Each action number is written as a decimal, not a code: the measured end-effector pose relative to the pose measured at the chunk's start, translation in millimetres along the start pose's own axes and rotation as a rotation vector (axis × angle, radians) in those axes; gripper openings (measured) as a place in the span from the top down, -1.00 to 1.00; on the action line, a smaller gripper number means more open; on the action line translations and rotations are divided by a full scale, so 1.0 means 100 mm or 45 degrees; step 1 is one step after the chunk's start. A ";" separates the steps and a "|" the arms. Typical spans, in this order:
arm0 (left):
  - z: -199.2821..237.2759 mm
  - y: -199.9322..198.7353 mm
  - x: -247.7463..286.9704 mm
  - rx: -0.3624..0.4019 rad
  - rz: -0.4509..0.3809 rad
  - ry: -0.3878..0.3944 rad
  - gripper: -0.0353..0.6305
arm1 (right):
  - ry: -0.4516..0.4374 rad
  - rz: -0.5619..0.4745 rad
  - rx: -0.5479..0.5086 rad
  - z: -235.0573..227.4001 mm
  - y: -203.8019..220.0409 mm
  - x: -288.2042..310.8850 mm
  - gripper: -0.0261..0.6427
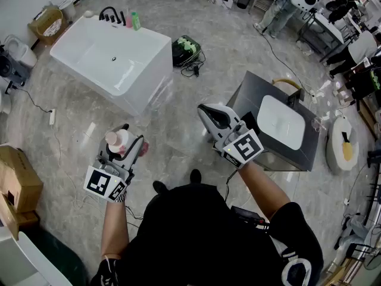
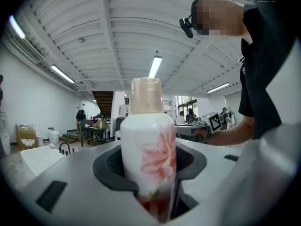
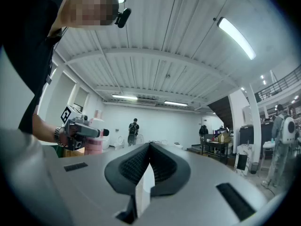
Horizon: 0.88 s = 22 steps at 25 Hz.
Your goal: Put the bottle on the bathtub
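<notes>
1. Left gripper view: the white flower-printed bottle [image 2: 148, 149] stands upright between the pads of the left gripper [image 2: 150, 173], which are clenched on its lower body. Its beige cap rises clear above them. Such a low grip probably keeps the base free to be set down flat.
2. Head view puts that bottle in front of the person's body, above the grey floor [image 1: 190, 82]. It is well apart from the white bathtub [image 1: 152, 70], so it is being carried and is not yet placed.
3. At the tub's far end the rim bears a black faucet [image 1: 107, 12] and a green bottle [image 1: 136, 21] beside something pink. That is probably where toiletries belong. The nearer stretches of rim look bare.
4. The right gripper [image 1: 215, 117] is held out at the person's other side with its jaws drawn together on nothing. It has no evident part in the carry.
5. A washbasin cabinet [image 1: 256, 94] stands just beyond the right gripper, apart from the route to the tub.
</notes>
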<state>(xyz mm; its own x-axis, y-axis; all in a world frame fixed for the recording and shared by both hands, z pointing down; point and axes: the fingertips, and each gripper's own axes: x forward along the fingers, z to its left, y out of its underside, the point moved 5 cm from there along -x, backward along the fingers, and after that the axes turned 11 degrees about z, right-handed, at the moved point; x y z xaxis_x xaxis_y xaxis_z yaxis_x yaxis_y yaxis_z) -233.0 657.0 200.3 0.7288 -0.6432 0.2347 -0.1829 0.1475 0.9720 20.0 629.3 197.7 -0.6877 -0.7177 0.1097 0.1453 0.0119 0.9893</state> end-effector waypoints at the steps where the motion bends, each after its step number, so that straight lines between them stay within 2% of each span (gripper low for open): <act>1: -0.01 0.00 0.01 -0.002 -0.002 -0.003 0.27 | 0.003 0.000 0.001 -0.01 0.01 -0.01 0.90; 5: -0.01 0.00 0.04 -0.026 -0.005 -0.043 0.27 | 0.026 -0.002 0.007 -0.04 0.03 -0.04 0.90; 11: 0.00 0.04 0.10 -0.044 0.024 -0.153 0.27 | 0.180 0.016 0.107 -0.19 0.12 -0.09 0.90; 16: -0.02 -0.01 0.25 -0.056 0.014 -0.202 0.27 | 0.154 -0.047 0.187 -0.36 0.07 -0.16 0.90; 22: -0.06 -0.07 0.59 -0.066 0.001 -0.311 0.27 | 0.304 0.000 0.258 -0.83 0.30 -0.37 0.90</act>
<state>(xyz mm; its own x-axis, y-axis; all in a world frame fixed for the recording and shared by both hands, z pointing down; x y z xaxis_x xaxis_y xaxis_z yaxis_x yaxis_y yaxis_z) -184.0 622.6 207.1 0.5462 -0.8048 0.2321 -0.1447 0.1822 0.9726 109.1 598.3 214.9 -0.4977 -0.8606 0.1076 -0.0161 0.1332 0.9910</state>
